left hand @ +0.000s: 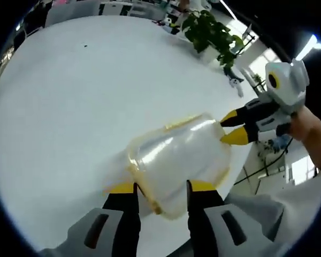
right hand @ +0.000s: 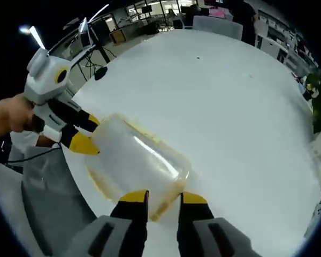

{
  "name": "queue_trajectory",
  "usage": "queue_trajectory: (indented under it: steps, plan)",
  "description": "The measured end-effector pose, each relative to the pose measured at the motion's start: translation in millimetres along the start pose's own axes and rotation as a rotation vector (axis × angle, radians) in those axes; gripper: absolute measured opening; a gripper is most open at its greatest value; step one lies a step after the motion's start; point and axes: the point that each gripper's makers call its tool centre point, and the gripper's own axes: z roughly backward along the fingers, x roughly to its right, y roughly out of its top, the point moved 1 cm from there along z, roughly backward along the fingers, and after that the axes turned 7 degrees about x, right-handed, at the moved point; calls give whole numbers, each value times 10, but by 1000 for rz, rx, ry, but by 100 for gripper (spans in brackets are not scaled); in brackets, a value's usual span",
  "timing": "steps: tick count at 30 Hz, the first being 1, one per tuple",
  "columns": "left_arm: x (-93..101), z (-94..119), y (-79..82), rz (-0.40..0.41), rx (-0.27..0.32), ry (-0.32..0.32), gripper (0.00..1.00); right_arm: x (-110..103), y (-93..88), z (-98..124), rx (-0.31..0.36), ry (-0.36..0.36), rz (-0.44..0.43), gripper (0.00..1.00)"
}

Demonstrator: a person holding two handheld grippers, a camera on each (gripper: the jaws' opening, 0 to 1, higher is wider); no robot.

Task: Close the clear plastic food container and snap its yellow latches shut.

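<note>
The clear plastic container (left hand: 176,158) with a yellow rim lies at the near edge of the white table (left hand: 69,107). In the left gripper view my left gripper (left hand: 163,187) has its yellow-tipped jaws closed on the container's near end, by a yellow latch (left hand: 150,202). My right gripper (left hand: 232,127) comes in from the right and pinches the far end. In the right gripper view my right gripper (right hand: 163,197) clamps the near end of the container (right hand: 136,160), while the left gripper (right hand: 86,132) holds the opposite end. I cannot tell whether the latches are snapped down.
A leafy green plant (left hand: 208,32) stands beyond the table's far right edge. A person's hand (right hand: 10,115) holds the left gripper. Past the table (right hand: 230,96) are office desks and chairs (right hand: 214,24), and a cable (right hand: 27,155) hangs off the near edge.
</note>
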Motion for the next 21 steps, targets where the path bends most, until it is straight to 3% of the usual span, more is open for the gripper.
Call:
queue_trajectory:
  steps: [13, 17, 21]
  plan:
    - [-11, 30, 10, 24, 34, -17, 35, 13, 15, 12, 27, 7, -10, 21]
    - [9, 42, 23, -24, 56, -15, 36, -4, -37, 16, 18, 15, 31, 28]
    - [29, 56, 9, -89, 49, -16, 37, -17, -64, 52, 18, 28, 50, 28]
